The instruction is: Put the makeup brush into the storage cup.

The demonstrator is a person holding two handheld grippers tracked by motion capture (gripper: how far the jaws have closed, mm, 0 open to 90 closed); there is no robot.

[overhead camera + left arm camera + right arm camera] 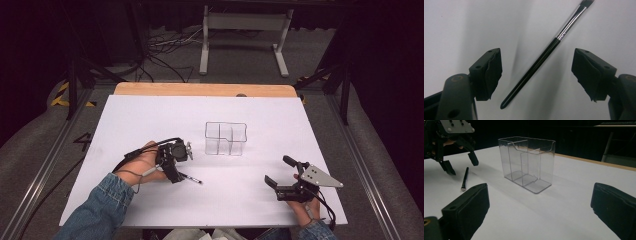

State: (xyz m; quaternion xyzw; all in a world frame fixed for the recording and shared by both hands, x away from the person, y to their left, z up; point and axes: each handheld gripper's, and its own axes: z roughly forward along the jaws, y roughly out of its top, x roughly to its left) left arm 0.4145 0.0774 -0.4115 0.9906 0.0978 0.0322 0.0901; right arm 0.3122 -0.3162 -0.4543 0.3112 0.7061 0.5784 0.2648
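High view: a white sheet (150, 120) is spread over a wooden table (200, 89), and a clear box (226, 138) is set upright near the middle of it. The box is divided into compartments, and nothing is seen inside them.

To the near left of the box, the left gripper (176, 175) is held over the sheet in the person's left hand (145, 162), with a denim sleeve (97, 210) behind it. A thin black brush (190, 178) is laid flat on the sheet under this gripper, its tip pointed to the right.

In the left gripper view, the brush (536, 62) is seen lying slantwise between the two jaws, the black handle end nearest the camera and the silver ferrule and bristles farther off. The jaws are spread wide, one on each side of the brush, and neither pad (495, 72) is touching it. Nothing is gripped.

At the near right of the sheet, the right gripper (280, 175) is held low in the right hand (302, 207), well apart from the box and the brush. In the right gripper view its jaws are likewise spread wide, with nothing between them but bare sheet. Beyond them the box (527, 162) is seen standing, and farther off at the left the brush (464, 179) is seen lying beneath the left gripper (461, 165), whose jaw tips are hung just above the sheet on either side of the handle.
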